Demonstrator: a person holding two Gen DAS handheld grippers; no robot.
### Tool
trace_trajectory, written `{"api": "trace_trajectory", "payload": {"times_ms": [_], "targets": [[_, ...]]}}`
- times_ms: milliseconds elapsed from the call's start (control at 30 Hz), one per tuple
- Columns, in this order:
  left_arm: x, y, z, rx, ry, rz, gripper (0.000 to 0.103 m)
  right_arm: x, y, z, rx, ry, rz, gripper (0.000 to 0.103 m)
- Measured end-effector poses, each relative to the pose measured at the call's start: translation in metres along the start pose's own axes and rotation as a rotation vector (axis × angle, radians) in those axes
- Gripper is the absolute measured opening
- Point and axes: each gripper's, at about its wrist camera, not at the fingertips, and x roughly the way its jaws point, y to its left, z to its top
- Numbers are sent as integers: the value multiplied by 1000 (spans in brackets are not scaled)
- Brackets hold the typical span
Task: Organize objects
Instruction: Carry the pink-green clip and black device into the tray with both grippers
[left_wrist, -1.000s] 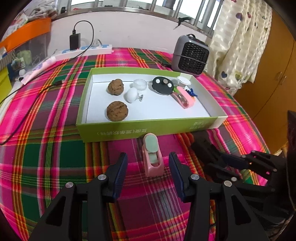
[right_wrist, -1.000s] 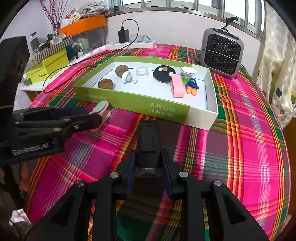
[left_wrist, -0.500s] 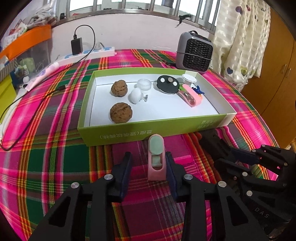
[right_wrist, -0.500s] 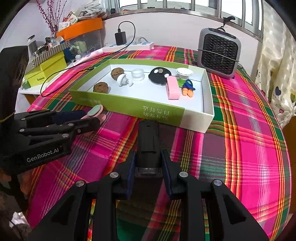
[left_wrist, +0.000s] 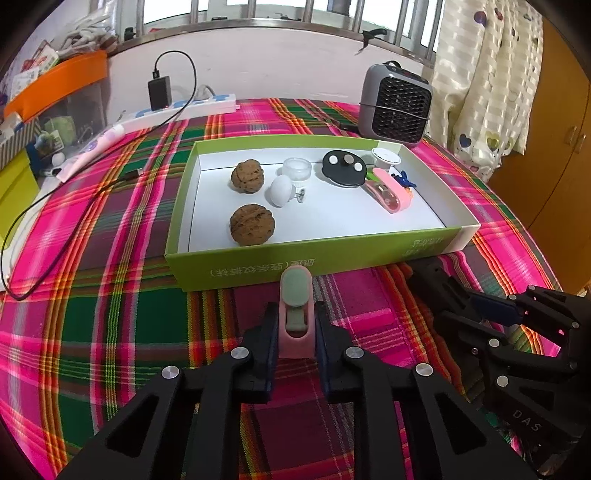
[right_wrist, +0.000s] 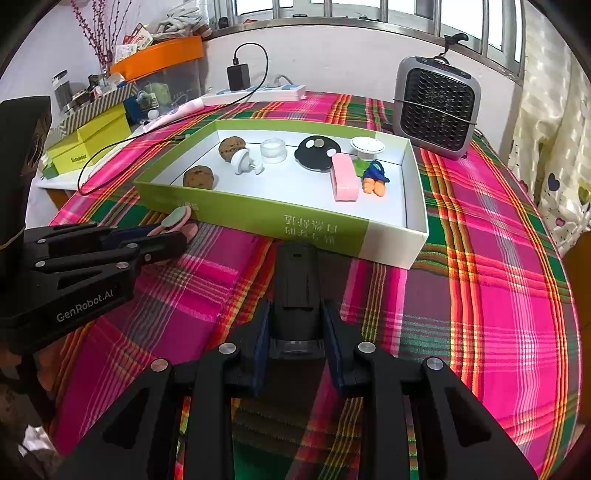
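Jaws clamping pink clip, black device gripped

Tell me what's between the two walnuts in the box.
Nothing: bare white box floor separates the far walnut from the near walnut, as the left wrist view shows.

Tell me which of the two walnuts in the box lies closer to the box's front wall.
The walnut beside the front wall of the green box. The other walnut sits farther back, next to the white knob.
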Motion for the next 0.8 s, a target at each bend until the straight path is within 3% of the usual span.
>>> {"api": "trace_trajectory", "payload": {"times_ms": [800], "targets": [[-1,-2,-2,17,-1,22,16,0,-3,0,10,-4,7,28]]}}
